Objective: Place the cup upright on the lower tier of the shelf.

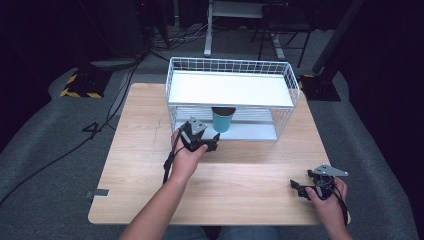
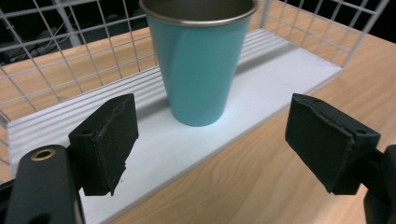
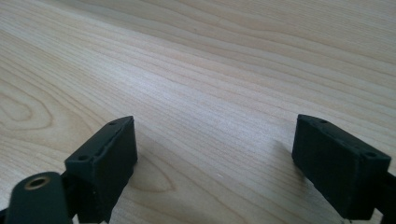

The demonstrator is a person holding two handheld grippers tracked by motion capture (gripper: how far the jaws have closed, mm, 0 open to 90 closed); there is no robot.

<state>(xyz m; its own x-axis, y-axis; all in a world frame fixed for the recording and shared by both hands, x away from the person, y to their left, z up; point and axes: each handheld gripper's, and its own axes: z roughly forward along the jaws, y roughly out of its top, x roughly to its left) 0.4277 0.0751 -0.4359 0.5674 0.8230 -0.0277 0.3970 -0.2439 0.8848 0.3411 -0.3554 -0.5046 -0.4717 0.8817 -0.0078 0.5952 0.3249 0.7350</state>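
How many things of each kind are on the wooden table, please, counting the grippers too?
Teal cup: 1
White wire rack: 1
Grippers: 2, the left gripper and the right gripper
Total: 4

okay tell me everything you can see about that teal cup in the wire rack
The teal cup is a smooth, tapered tumbler, wider at the top, with a silvery metal-looking rim and a dark inside. It stands upright on the white lower shelf of the wire rack, near the front edge, just under the upper shelf. Nothing grips it: the left gripper is in front of it with its jaws apart, clear of the cup. What it holds, if anything, cannot be seen.
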